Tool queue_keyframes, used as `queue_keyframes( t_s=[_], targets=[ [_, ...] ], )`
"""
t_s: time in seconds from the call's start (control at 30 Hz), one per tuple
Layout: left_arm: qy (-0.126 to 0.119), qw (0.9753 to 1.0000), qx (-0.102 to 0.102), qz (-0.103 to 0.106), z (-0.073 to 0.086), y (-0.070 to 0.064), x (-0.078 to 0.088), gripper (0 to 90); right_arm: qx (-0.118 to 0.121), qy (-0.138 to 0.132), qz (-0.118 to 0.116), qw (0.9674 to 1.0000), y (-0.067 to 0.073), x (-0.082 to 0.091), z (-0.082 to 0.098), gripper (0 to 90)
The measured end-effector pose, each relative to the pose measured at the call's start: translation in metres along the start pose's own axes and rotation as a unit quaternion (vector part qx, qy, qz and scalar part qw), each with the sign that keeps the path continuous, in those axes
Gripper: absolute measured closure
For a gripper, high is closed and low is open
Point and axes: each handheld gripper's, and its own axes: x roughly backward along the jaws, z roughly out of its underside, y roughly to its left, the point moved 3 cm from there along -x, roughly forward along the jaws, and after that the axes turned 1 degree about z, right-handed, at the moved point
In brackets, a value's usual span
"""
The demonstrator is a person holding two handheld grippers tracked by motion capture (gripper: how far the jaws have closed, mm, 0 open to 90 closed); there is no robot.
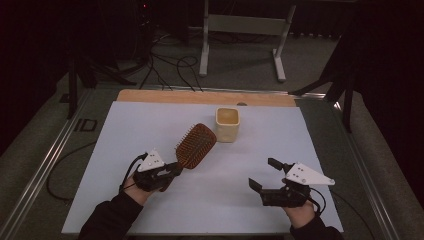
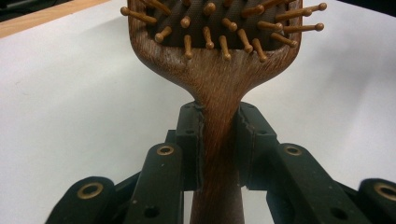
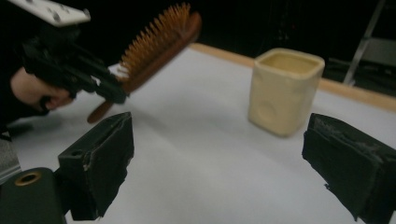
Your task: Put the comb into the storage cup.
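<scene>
Hairbrush (image 1: 195,145) handle sits pinched in your left gripper (image 1: 172,170) jaws, head raised toward one o'clock, near the cream cup (image 1: 227,124). Your right gripper (image 1: 264,173) jaws stand spread, empty, above the table (image 1: 150,125).

We see a table (image 1: 75,165) with grey metal side rails, topped by a white sheet (image 1: 150,130) covering nearly the whole surface. A strip of bare wood (image 1: 200,97) shows along the far edge. One item sits directly on the sheet: a cream square cup (image 1: 227,124), upright, open top, toward the far centre, shadow falling right beneath it.
</scene>
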Motion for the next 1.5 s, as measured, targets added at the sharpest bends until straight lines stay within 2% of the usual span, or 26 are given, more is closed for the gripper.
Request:
queue_keyframes(
  t_s=[0.13, 0.33, 0.43, 0.8, 1.0, 1.13, 1.2, 1.33, 1.4, 1.47, 1.5],
  targets=[
    [-0.004, 1.0000, -0.004, 0.000, -0.001, -0.001, 0.001, 74.0, 0.004, -0.009, -0.006, 0.9999, 0.002, -0.005, -0.016, 8.9],
    [-0.007, 1.0000, 0.002, 0.001, 0.000, 0.000, -0.001, 73.9, 0.009, -0.016, -0.026, 0.9995, 0.006, -0.015, -0.037, 9.0],
    [-0.004, 1.0000, 0.002, 0.002, 0.001, 0.000, -0.002, 73.9, 0.014, -0.019, -0.028, 0.9993, 0.008, -0.022, -0.045, 9.0],
    [-0.006, 0.9999, -0.003, 0.013, -0.001, -0.005, -0.004, 73.9, -0.005, -0.020, -0.037, 0.9991, 0.012, -0.049, -0.065, 8.9],
    [-0.008, 0.9999, -0.005, 0.014, -0.001, -0.006, -0.004, 73.9, -0.011, -0.017, -0.031, 0.9993, 0.012, -0.060, -0.073, 8.9],
    [-0.009, 0.9998, -0.005, 0.015, -0.002, -0.006, -0.004, 73.9, -0.030, -0.015, -0.039, 0.9987, 0.011, -0.071, -0.079, 8.9],
    [-0.010, 0.9998, -0.007, 0.015, -0.002, -0.006, -0.004, 73.9, -0.035, -0.014, -0.036, 0.9986, 0.011, -0.074, -0.079, 8.9],
    [-0.010, 0.9998, -0.008, 0.015, -0.002, -0.007, -0.004, 73.9, -0.077, -0.014, -0.048, 0.9958, 0.011, -0.087, -0.080, 8.8],
    [-0.011, 0.9998, -0.009, 0.015, -0.002, -0.007, -0.004, 73.9, -0.101, -0.008, -0.036, 0.9942, 0.012, -0.094, -0.080, 8.8],
    [-0.011, 0.9998, -0.010, 0.016, -0.002, -0.007, -0.004, 73.9, -0.116, -0.010, -0.044, 0.9922, 0.012, -0.099, -0.079, 8.8],
    [-0.011, 0.9998, -0.010, 0.015, -0.002, -0.007, -0.004, 73.9, -0.124, -0.006, -0.040, 0.9915, 0.011, -0.102, -0.079, 8.8]
  ],
)
